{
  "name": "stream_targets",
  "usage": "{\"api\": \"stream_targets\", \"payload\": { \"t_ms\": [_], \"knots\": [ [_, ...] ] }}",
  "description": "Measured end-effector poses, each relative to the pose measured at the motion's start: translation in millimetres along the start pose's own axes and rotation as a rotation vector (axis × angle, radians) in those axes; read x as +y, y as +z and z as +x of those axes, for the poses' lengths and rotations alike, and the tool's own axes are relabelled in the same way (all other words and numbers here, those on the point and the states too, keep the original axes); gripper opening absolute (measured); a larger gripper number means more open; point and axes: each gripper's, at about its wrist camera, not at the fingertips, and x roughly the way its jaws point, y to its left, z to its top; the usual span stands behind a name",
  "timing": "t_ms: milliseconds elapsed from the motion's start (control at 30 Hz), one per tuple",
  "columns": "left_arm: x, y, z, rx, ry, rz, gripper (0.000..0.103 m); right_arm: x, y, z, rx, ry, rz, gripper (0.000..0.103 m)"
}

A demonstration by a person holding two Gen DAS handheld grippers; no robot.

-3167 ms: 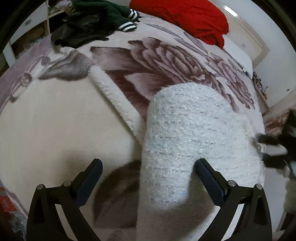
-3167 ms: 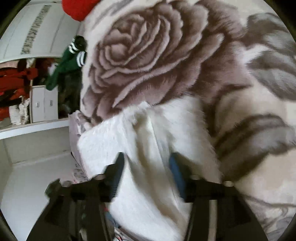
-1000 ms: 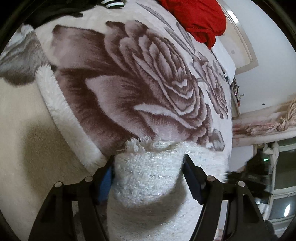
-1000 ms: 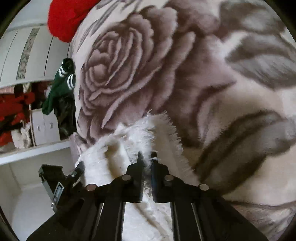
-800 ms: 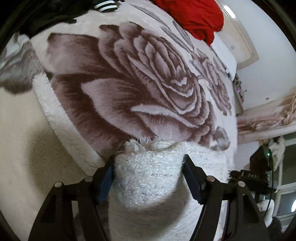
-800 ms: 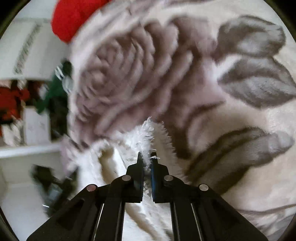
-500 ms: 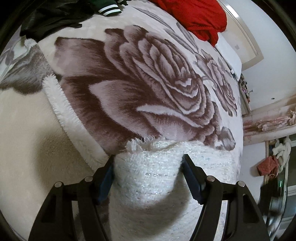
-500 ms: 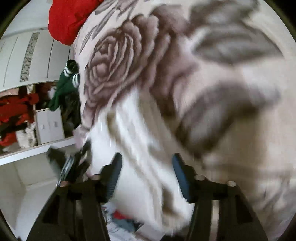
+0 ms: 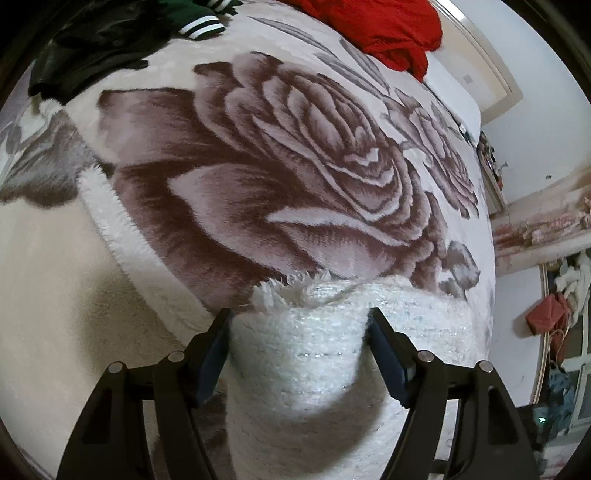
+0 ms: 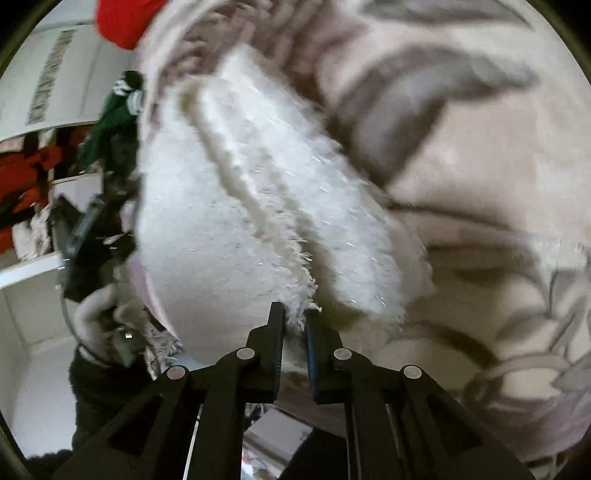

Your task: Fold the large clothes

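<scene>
Half a second back my right gripper (image 10: pixel 294 319) was spread wide; now its jaws pinch a fluffy edge of the white sweater (image 10: pixel 236 206), which is lifted and blurred. My left gripper (image 9: pixel 299 332) clamps a thick fold of it over the bed (image 9: pixel 258 166) with its rose blanket. Red cloth (image 9: pixel 388 33) and a green garment (image 9: pixel 195 18) lie far off. I see no readable writing.

Left wrist view: low and close over the rose-print blanket (image 9: pixel 295 177), facing along it toward the red garment (image 9: pixel 384 29). Right wrist view: blurred, close above, angled down. Shared: white fluffy garment (image 9: pixel 303 369) (image 10: pixel 251 206), blanket (image 10: pixel 480 184), red garment (image 10: pixel 122 22).
</scene>
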Motion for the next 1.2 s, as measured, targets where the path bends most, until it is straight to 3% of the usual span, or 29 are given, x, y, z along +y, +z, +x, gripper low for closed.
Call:
{"api": "stream_targets", "payload": {
  "t_ms": [100, 133, 200, 233, 267, 400, 500, 600, 633, 800, 933, 1000, 1067, 1200],
  "knots": [
    [-1, 1, -14, 0.02, -0.001, -0.013, 0.072, -6, 10, 15, 0.046, 0.016, 0.026, 0.014],
    [2, 1, -21, 0.022, -0.024, -0.027, 0.072, -4, 13, 14, 0.059, 0.026, 0.021, 0.02],
    [11, -5, -39, 0.015, -0.074, -0.055, 0.072, 2, 18, 0, 0.061, 0.043, 0.003, 0.039],
    [16, -10, -48, 0.01, -0.102, -0.068, 0.072, 4, 21, -9, 0.036, 0.04, -0.014, 0.062],
    [22, -17, -55, 0.007, -0.122, -0.084, 0.074, 6, 24, -16, 0.012, 0.038, -0.031, 0.074],
    [45, -54, -59, 0.042, -0.204, -0.167, 0.08, 11, 52, -25, -0.022, 0.071, -0.126, 0.085],
    [54, -77, -40, 0.094, -0.253, -0.208, 0.08, 9, 81, -3, -0.003, 0.111, -0.176, 0.087],
    [46, -92, -16, 0.123, -0.333, -0.184, 0.081, 0, 111, 31, 0.089, 0.189, -0.182, 0.088],
    [43, -92, -12, 0.117, -0.333, -0.172, 0.084, -4, 119, 42, 0.12, 0.215, -0.175, 0.092],
    [40, -79, 9, 0.078, -0.384, -0.157, 0.085, -4, 142, 97, 0.256, 0.341, -0.185, 0.096],
    [36, -70, 6, 0.033, -0.407, -0.148, 0.085, 4, 149, 119, 0.286, 0.39, -0.175, 0.097],
    [25, -68, 2, 0.024, -0.4, -0.116, 0.085, 15, 147, 124, 0.267, 0.405, -0.169, 0.087],
    [16, -63, -3, 0.022, -0.386, -0.095, 0.085, 23, 144, 122, 0.242, 0.423, -0.157, 0.068],
    [3, -48, -11, 0.02, -0.388, -0.065, 0.085, 35, 139, 107, 0.185, 0.49, -0.131, 0.057]
  ]
}}
